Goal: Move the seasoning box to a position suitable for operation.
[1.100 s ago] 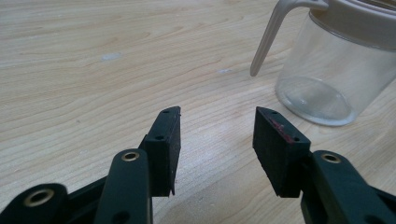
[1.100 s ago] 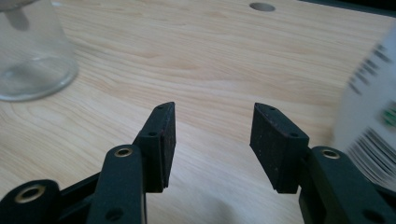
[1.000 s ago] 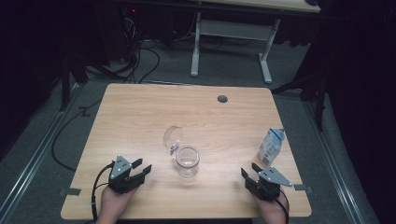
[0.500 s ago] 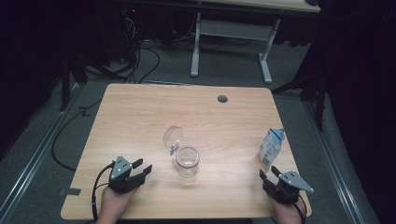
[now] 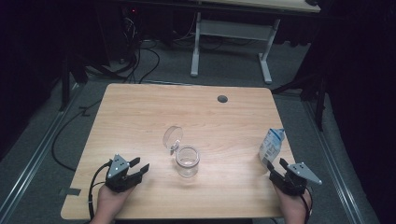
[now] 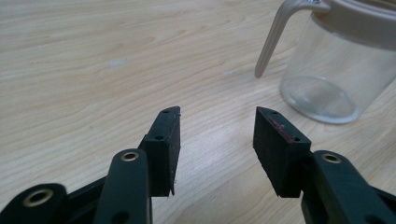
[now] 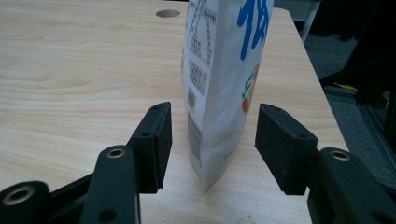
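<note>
Right gripper (image 7: 212, 140) wide open, fingers (image 7: 154, 140) flanking the base of the upright carton (image 7: 219, 84) without touching; carton near the table (image 5: 140, 121) edge, well right of the glass jar (image 5: 187, 161). Left gripper (image 6: 217, 144) likewise open and empty, just left of the jar. Risk: squeezing so low or off-centre could crumple or tip the carton off the edge.

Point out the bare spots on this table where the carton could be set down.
The far half of the table is bare up to the grommet hole. Bare wood also runs between the jar and the carton. It's crowded around the jar's lid and the left gripper.
</note>
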Demonstrator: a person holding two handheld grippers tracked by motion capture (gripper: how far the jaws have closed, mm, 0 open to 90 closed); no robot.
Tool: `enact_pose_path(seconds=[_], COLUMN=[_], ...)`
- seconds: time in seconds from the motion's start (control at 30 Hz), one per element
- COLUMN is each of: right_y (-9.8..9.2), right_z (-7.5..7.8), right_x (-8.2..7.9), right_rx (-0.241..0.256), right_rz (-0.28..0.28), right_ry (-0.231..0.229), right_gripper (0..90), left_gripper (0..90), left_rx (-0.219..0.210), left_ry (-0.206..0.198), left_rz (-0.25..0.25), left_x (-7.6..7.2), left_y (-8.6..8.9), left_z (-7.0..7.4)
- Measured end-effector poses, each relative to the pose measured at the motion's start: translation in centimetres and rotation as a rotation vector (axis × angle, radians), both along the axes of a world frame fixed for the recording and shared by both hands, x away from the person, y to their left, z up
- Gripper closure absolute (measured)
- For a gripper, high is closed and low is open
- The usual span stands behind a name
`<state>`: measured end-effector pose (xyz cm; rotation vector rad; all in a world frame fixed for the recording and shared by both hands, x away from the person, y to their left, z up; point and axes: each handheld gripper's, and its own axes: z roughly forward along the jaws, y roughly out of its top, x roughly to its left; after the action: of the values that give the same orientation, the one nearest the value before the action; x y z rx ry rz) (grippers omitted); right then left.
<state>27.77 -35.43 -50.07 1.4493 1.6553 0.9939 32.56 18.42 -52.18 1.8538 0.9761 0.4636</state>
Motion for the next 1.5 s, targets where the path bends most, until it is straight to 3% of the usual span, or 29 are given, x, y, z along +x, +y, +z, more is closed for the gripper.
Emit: enact_pose_path(seconds=[0.4,0.7,0.97,1.23,1.5], right_y=[0.7,0.3,0.4,0.5,0.5], right_z=[1.4,1.7,1.7,1.7,1.7], right_x=[2.5,3.0,3.2,3.1,3.1], right_rx=[-0.002,-0.017,-0.020,-0.029,-0.028], right_rz=[-0.017,-0.039,-0.028,-0.010,-0.003], right_ry=[-0.003,-0.006,0.003,0.004,0.004], right_gripper=[46.4,56.8,76.9,88.4,90.0], left_gripper=[51.9,51.9,51.9,51.9,51.8], left_rx=[-0.003,0.002,0.000,0.003,-0.006], left_ry=[-0.008,-0.004,-0.005,-0.006,-0.007], left_rz=[-0.006,-0.009,-0.005,-0.006,-0.017], left_x=[-0.3,-0.3,-0.3,-0.4,-0.4], left_y=[-0.1,-0.3,-0.2,-0.2,-0.2], left_z=[0.0,-0.2,-0.2,-0.2,-0.3])
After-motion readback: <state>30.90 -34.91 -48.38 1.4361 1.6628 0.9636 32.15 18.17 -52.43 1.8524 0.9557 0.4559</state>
